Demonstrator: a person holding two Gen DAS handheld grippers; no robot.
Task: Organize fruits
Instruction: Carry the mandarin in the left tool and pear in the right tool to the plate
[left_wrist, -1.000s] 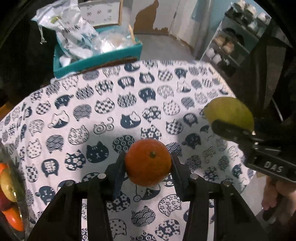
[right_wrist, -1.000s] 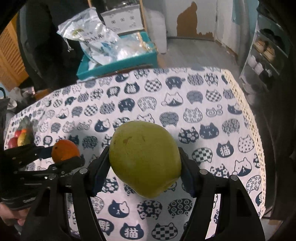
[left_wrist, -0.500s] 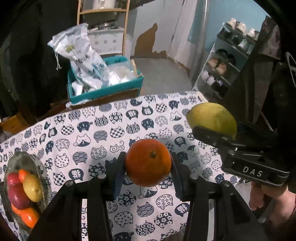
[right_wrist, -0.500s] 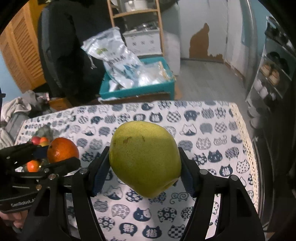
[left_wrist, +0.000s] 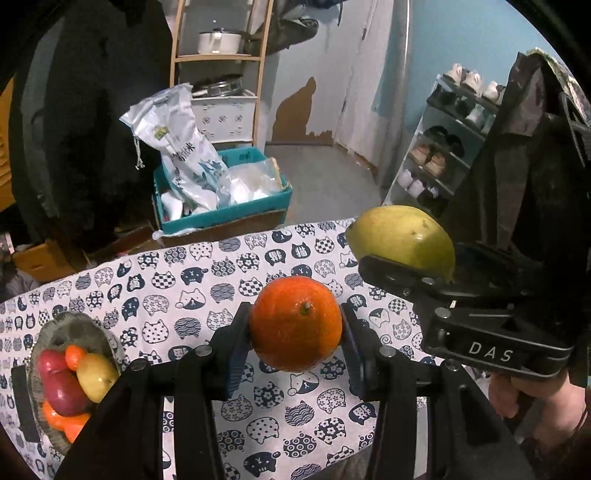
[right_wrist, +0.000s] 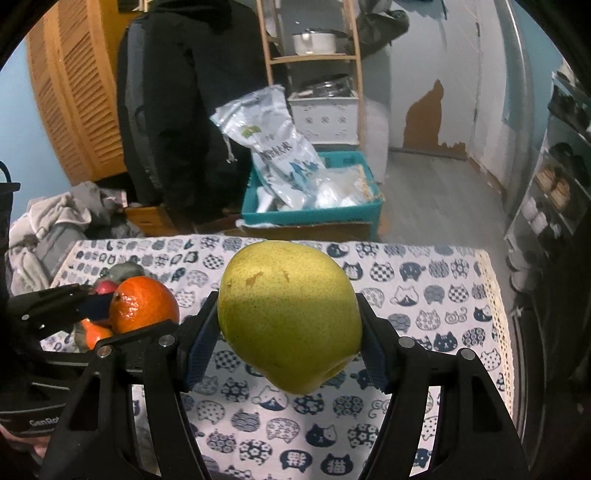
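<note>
Glossy orange (left_wrist: 295, 328), matt speckled pear (right_wrist: 288, 317), cloth tablecloth (left_wrist: 207, 291)

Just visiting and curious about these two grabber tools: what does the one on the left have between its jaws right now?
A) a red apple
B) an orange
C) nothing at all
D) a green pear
B: in the left wrist view the left gripper has its jaws pressed on both sides of an orange, lifted above the cat-print tablecloth; the green pear sits in the right gripper.
</note>
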